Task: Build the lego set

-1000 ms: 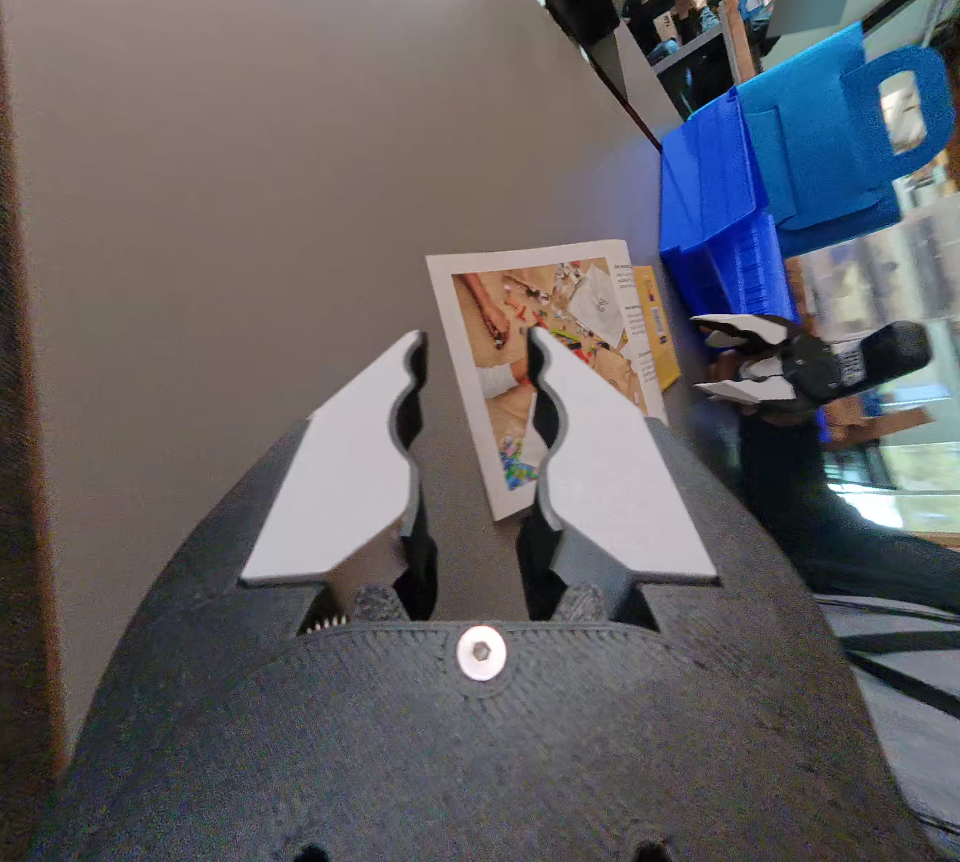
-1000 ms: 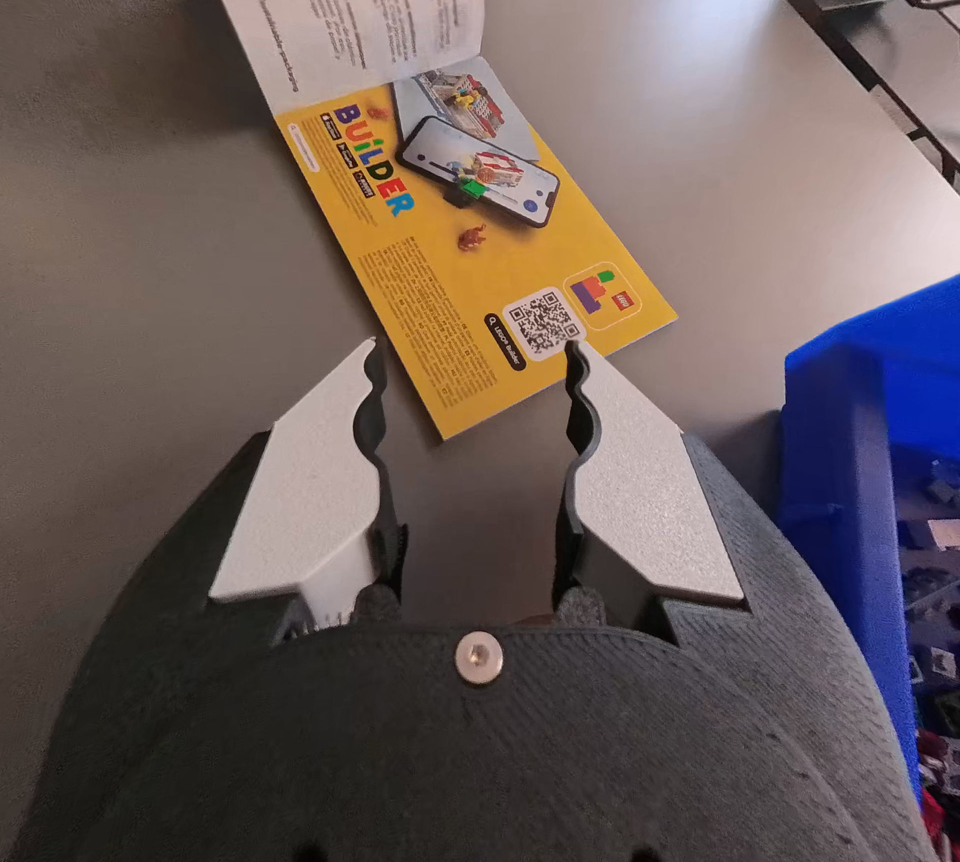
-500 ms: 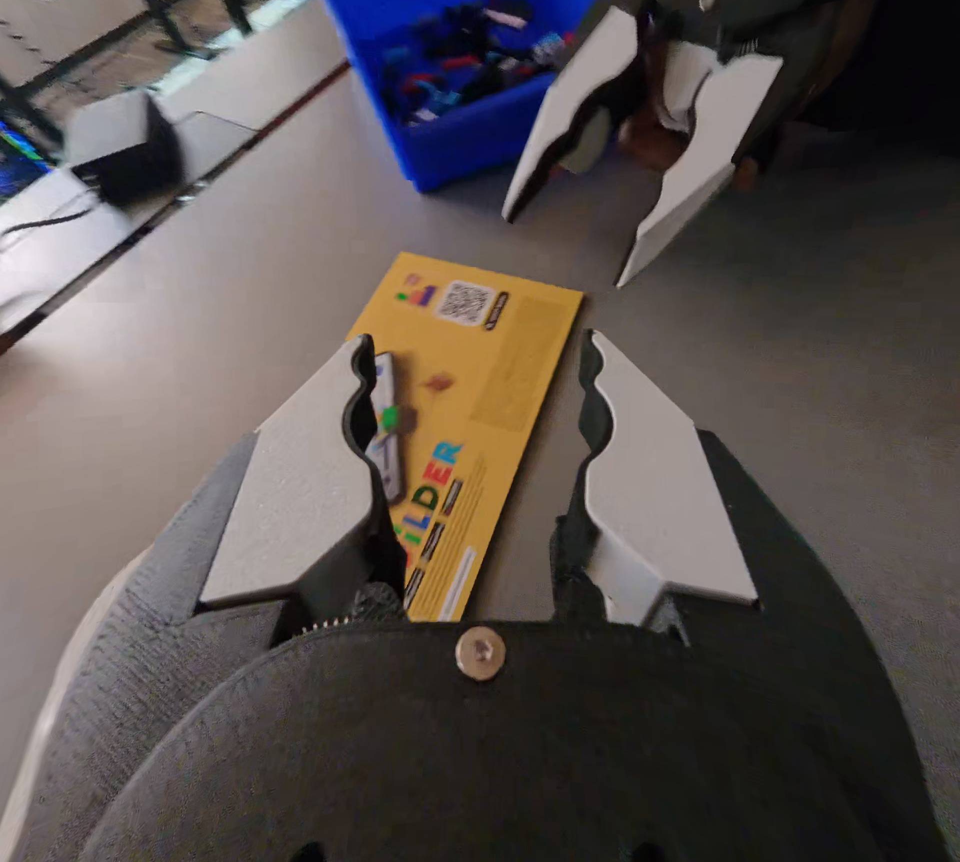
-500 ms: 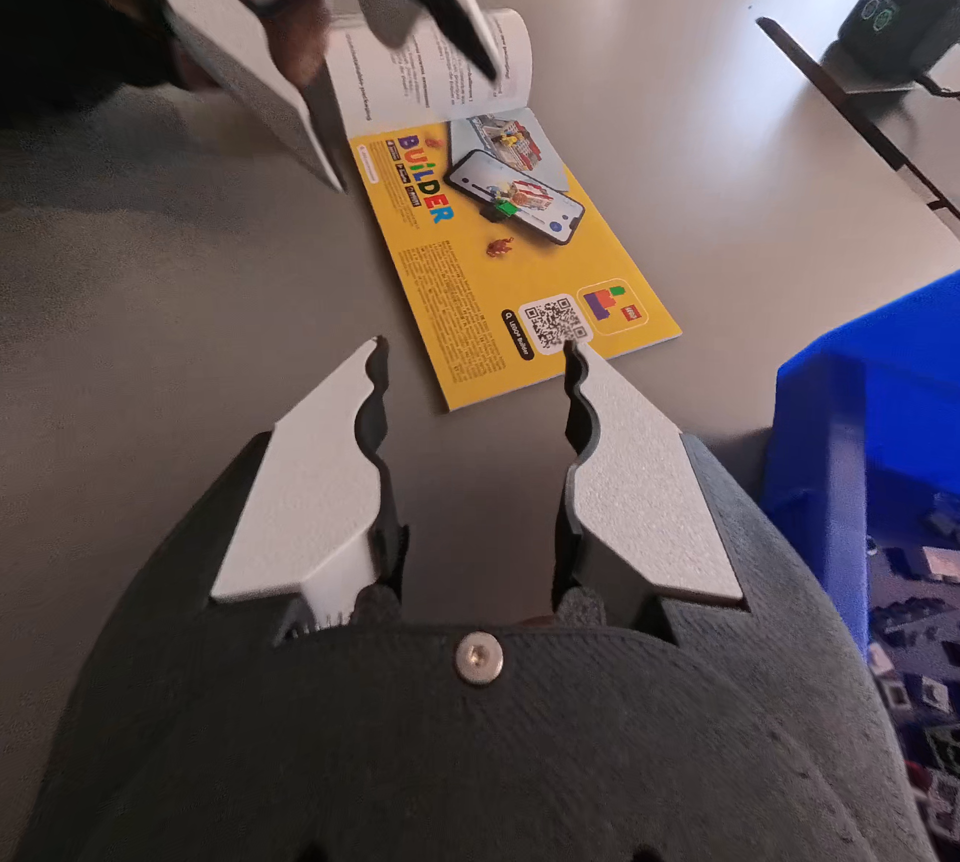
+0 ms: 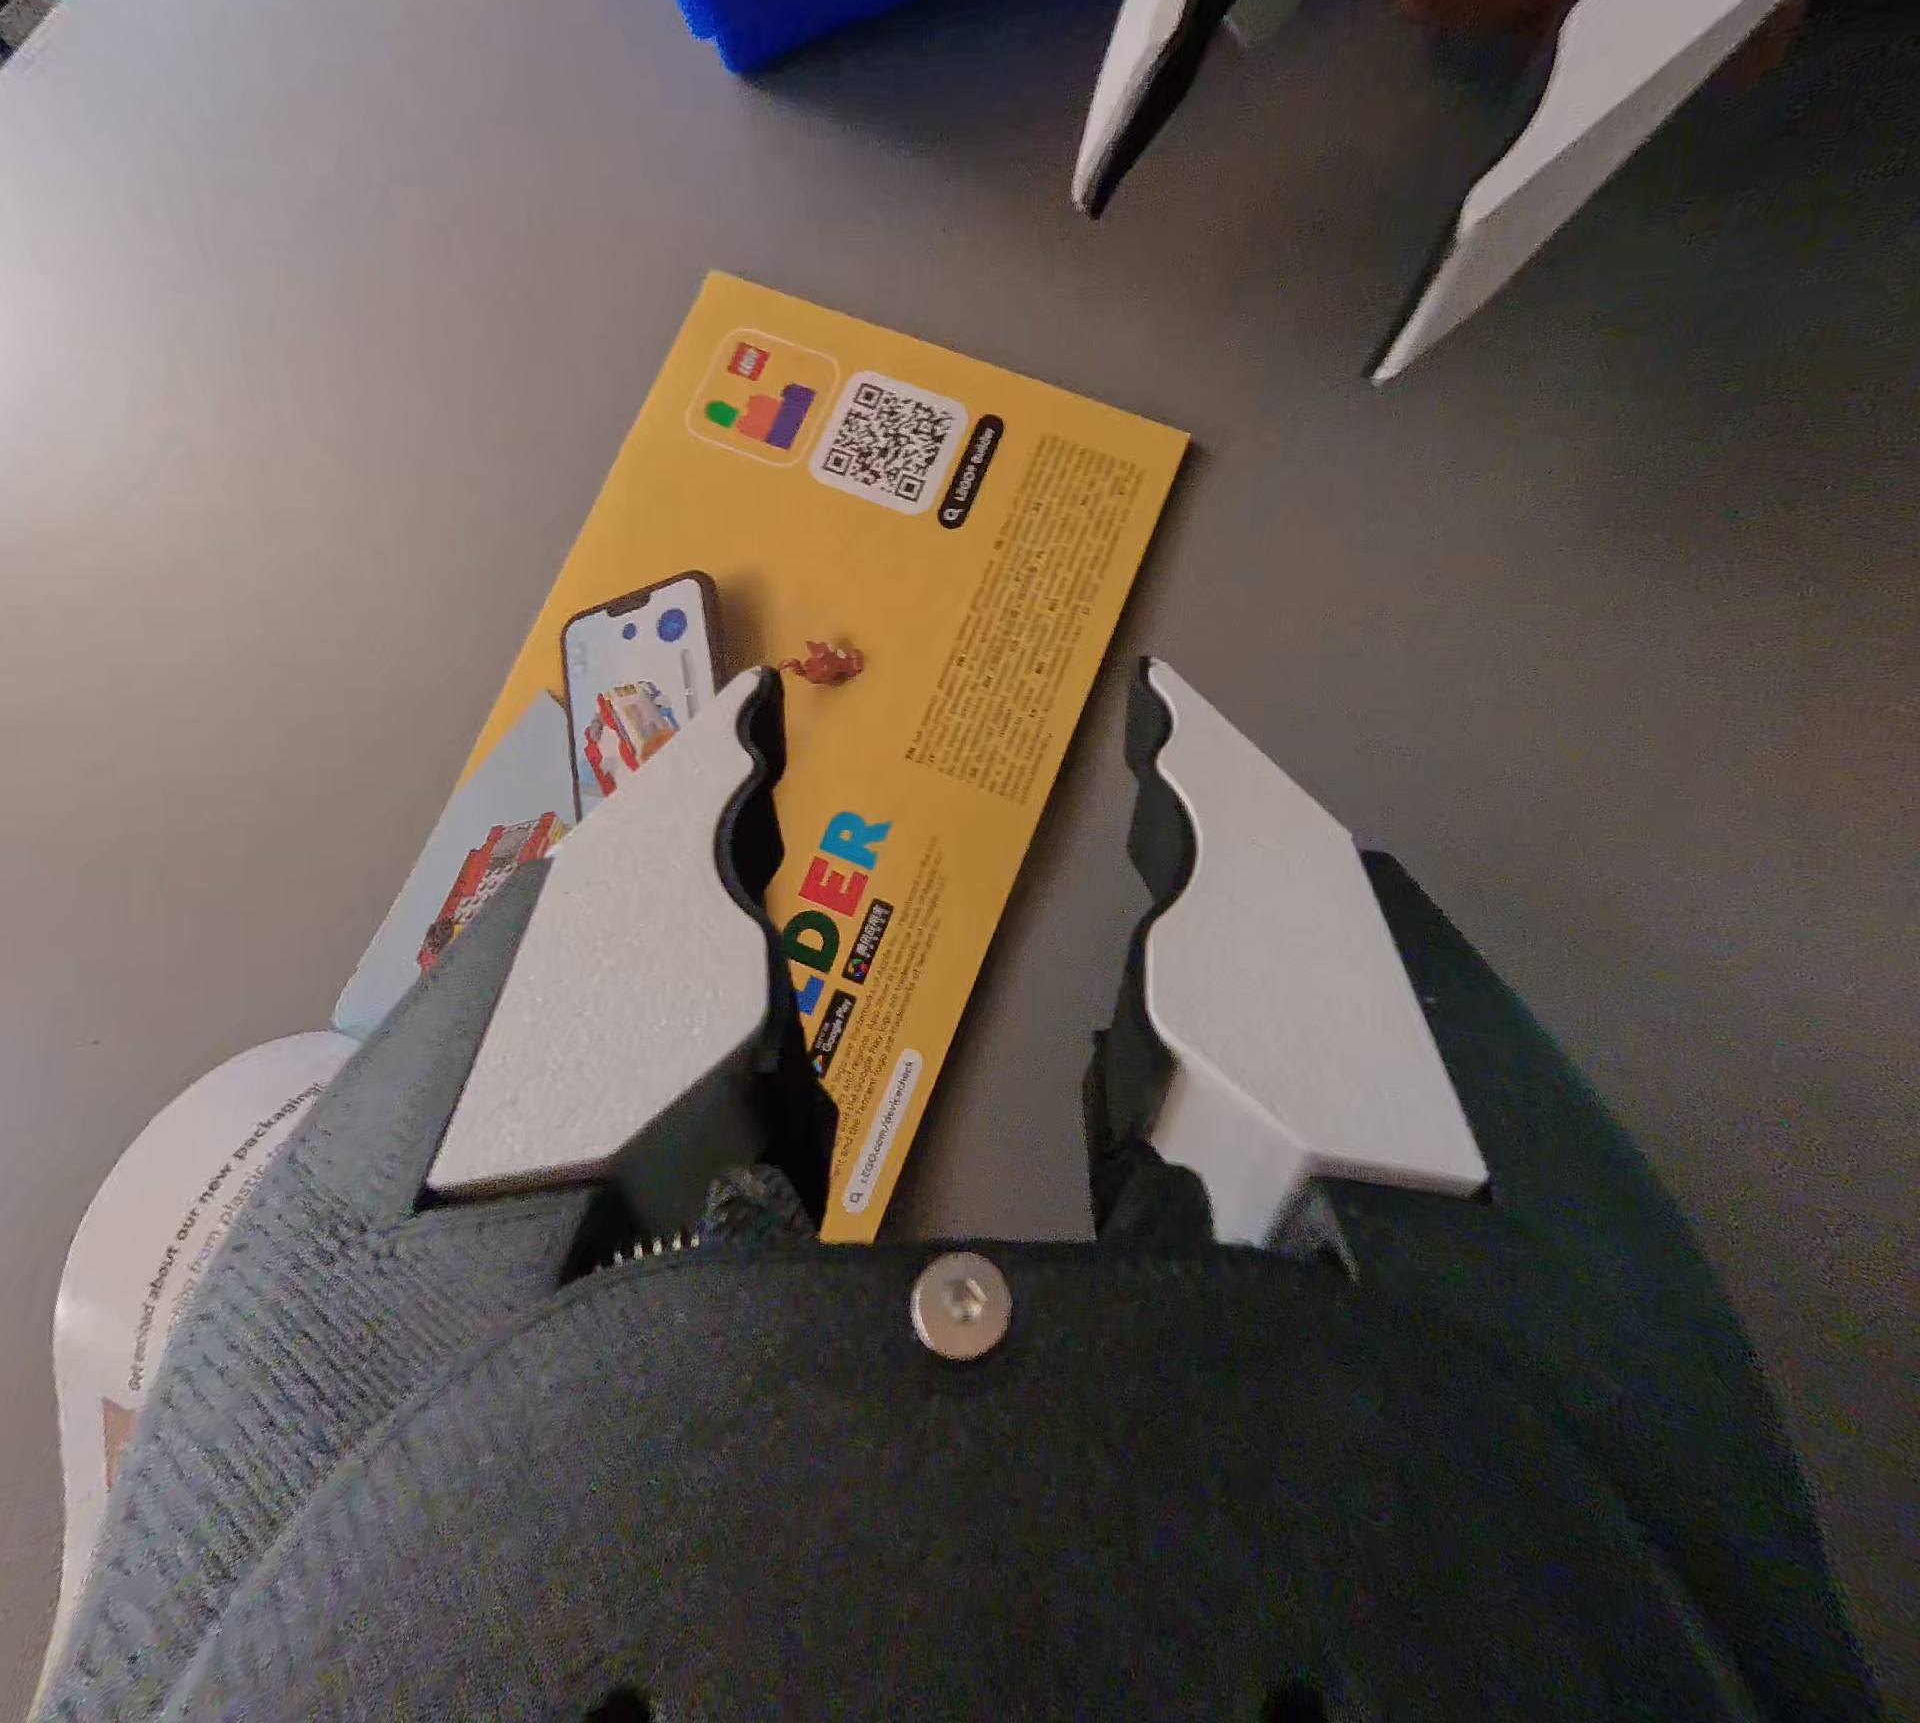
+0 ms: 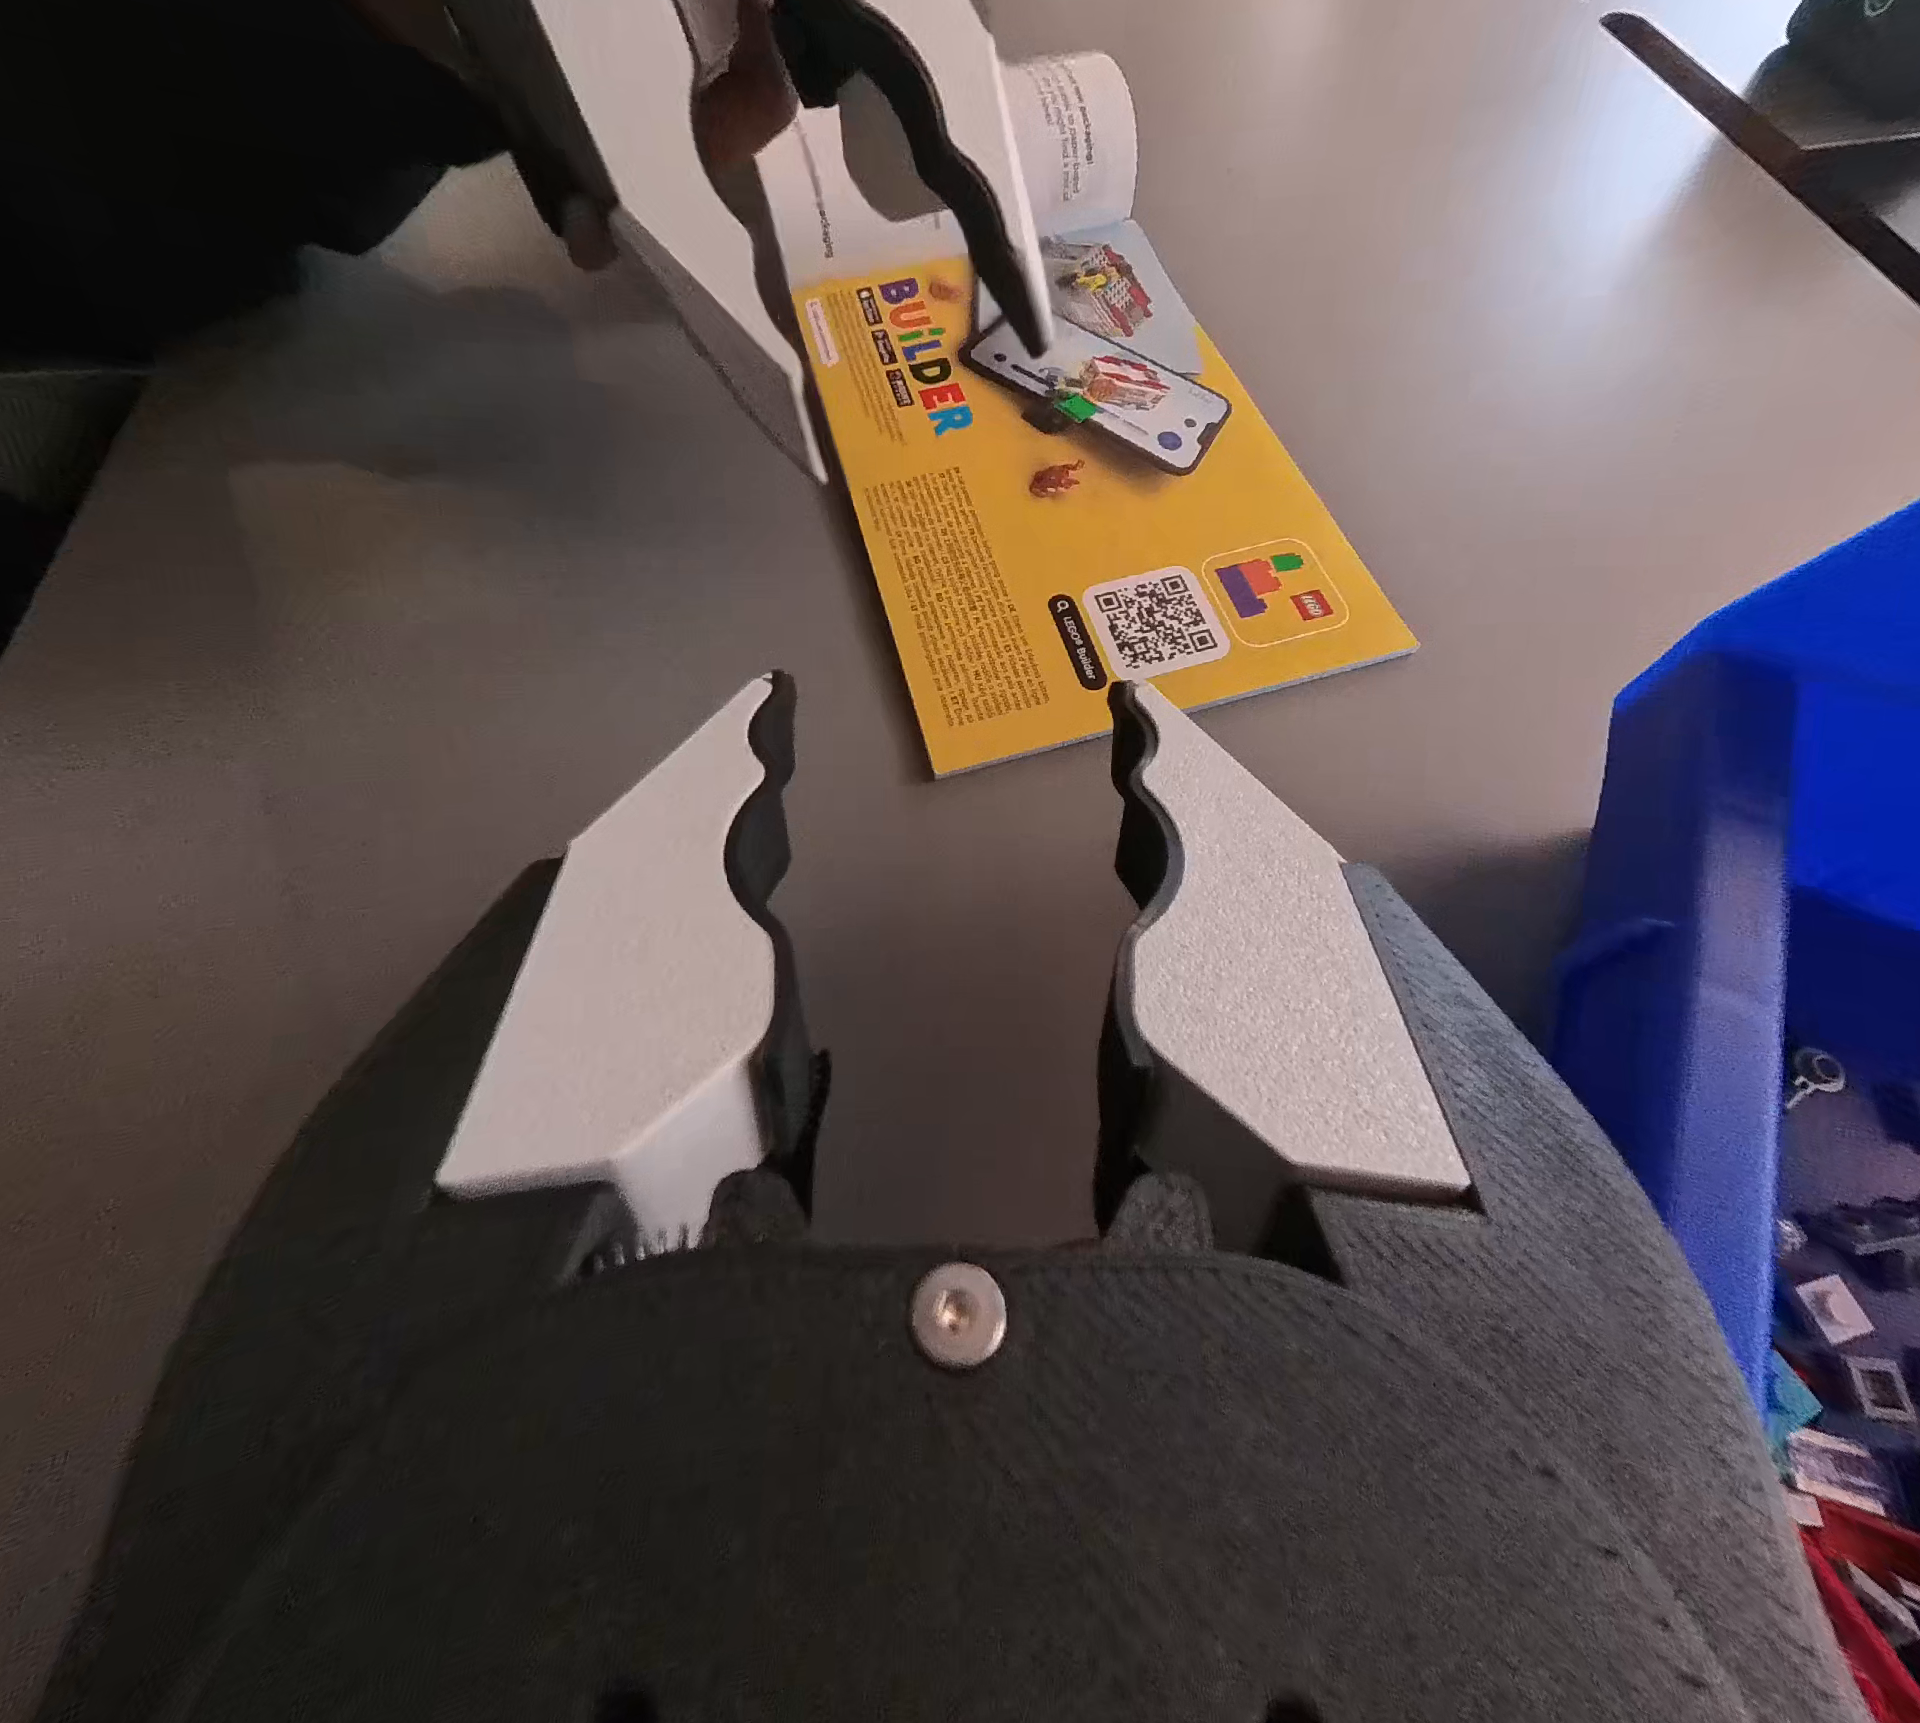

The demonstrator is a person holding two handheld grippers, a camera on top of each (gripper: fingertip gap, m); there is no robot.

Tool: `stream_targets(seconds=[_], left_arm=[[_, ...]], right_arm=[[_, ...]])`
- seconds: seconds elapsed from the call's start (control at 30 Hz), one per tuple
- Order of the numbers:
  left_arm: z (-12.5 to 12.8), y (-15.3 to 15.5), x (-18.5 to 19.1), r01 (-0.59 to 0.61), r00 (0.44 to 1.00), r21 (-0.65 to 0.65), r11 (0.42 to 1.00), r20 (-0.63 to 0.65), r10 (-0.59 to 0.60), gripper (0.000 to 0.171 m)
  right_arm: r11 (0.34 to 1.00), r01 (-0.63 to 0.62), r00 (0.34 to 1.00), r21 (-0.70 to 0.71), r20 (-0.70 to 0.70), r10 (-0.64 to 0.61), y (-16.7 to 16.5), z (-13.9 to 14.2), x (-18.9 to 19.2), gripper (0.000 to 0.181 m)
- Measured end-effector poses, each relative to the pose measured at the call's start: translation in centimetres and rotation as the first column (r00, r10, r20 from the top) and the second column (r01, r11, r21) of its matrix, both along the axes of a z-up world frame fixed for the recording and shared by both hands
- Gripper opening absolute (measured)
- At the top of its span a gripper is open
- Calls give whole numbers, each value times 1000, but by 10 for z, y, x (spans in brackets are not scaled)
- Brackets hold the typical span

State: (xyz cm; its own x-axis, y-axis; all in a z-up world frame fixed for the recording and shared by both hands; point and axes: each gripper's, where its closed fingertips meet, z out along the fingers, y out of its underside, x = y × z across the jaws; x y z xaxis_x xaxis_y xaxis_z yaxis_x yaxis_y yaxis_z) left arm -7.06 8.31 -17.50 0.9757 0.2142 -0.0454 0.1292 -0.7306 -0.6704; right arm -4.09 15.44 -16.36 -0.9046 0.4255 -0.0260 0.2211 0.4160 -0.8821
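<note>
I judged the thin yellow paper instruction booklet point(image 5: 914, 634), flat on the grey bench point(image 6: 416, 634), light and floppy, best pinched at an edge; both hand-held grippers, left point(image 5: 951, 676) and right point(image 6: 940, 691), gaped wide, empty.

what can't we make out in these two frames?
- Booklet near end: left wrist view, hidden under the left gripper.
- Blue bin contents: right wrist view, cut off by the edge, pieces too small.
- Left gripper touching the page: right wrist view, cannot tell.
</note>
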Motion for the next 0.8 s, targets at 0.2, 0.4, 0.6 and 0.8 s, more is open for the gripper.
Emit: stream_targets(seconds=[0.2,0.4,0.6,0.8], left_arm=[[27,38,14,124,991,67,990,-47,-121,67],[-19,46,16,213,976,-39,976,-29,-214,60],[-30,40,13,212,977,-59,976,-17,-213,51],[-30,41,13,208,978,-38,977,-7,-208,42]], right_arm=[[1000,-25,1000,0,11,25,-2,-1,3,65],[999,-36,999,-6,9,36,-2,0,5,65],[999,-46,999,-2,16,47,-3,-1,6,64],[999,-47,999,-8,23,47,-3,-1,6,64]])
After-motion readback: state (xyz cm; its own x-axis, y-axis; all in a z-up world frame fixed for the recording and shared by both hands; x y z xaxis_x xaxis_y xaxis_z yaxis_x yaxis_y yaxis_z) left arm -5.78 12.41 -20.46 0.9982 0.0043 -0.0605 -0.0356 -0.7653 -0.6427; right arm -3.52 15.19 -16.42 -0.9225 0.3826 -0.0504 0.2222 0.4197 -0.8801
